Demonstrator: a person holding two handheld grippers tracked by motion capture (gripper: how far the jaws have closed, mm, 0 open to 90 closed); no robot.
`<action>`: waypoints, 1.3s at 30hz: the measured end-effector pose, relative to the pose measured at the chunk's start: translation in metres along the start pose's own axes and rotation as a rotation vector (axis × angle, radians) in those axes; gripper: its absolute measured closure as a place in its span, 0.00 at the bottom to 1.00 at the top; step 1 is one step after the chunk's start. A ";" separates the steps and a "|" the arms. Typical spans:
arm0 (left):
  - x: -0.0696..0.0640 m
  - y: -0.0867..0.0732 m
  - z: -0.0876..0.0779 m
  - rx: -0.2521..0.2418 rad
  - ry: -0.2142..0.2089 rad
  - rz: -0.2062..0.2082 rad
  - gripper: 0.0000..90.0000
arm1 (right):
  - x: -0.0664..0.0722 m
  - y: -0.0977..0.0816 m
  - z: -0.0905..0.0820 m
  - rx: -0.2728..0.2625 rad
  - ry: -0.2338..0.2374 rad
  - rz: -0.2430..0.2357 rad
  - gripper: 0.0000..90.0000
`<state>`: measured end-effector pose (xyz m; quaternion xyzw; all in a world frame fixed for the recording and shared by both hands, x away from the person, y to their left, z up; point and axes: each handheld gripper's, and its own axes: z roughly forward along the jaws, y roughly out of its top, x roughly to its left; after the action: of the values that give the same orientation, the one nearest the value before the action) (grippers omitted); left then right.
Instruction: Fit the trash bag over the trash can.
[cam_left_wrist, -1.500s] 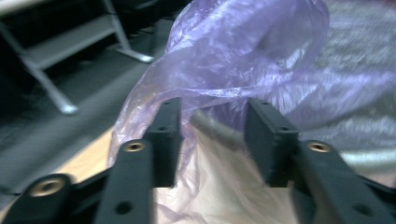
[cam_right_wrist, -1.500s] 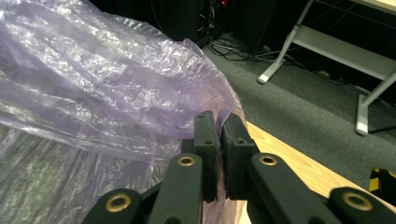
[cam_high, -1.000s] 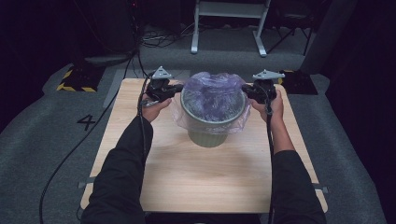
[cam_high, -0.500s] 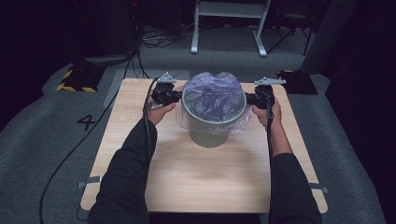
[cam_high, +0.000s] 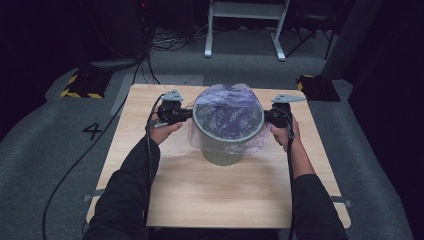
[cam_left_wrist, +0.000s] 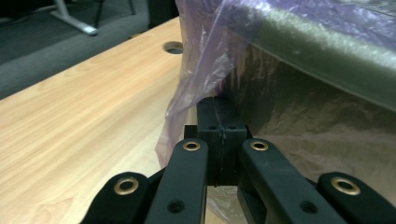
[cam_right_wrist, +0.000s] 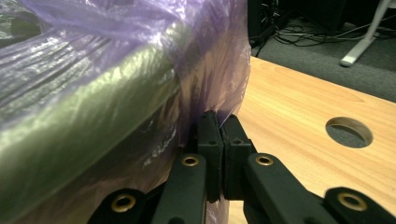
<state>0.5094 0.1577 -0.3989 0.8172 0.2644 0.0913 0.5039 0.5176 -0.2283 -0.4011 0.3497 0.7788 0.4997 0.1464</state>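
A green bin (cam_high: 222, 152) stands in the middle of the wooden table (cam_high: 200, 195), with a thin purple plastic bag (cam_high: 227, 112) draped in it and over its rim. My left gripper (cam_high: 187, 116) is at the bin's left side, shut on the bag's hanging edge. In the left gripper view the closed jaws (cam_left_wrist: 218, 105) pinch the bag film (cam_left_wrist: 201, 70) just under the bin rim (cam_left_wrist: 327, 51). My right gripper (cam_high: 267, 117) is at the bin's right side. Its jaws (cam_right_wrist: 218, 119) are shut on the bag film (cam_right_wrist: 219, 70) beside the rim (cam_right_wrist: 93, 116).
The tabletop has a round cable hole (cam_right_wrist: 349, 132) near its far edge, and another hole (cam_left_wrist: 173, 46). Beyond the table lie floor cables, a hazard-striped block (cam_high: 80, 85) and a metal stand (cam_high: 245, 25). Cables trail from both grippers along the person's sleeves.
Both hands have sunk along the bin's sides, drawing the bag's edge lower over the rim. The bag's bulge on top looks flatter.
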 end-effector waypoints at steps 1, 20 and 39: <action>-0.002 -0.002 -0.002 0.003 -0.009 0.008 1.00 | 0.001 -0.002 -0.001 -0.007 0.005 -0.007 0.98; 0.010 0.005 -0.049 -0.081 0.152 -0.044 0.46 | 0.002 0.004 -0.037 -0.072 -0.197 -0.054 0.89; 0.012 0.013 -0.064 -0.181 0.070 -0.084 0.25 | 0.011 0.031 -0.057 -0.131 -0.126 -0.122 0.41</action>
<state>0.4974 0.2086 -0.3586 0.7528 0.3066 0.1220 0.5696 0.4892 -0.2516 -0.3463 0.3220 0.7536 0.5168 0.2477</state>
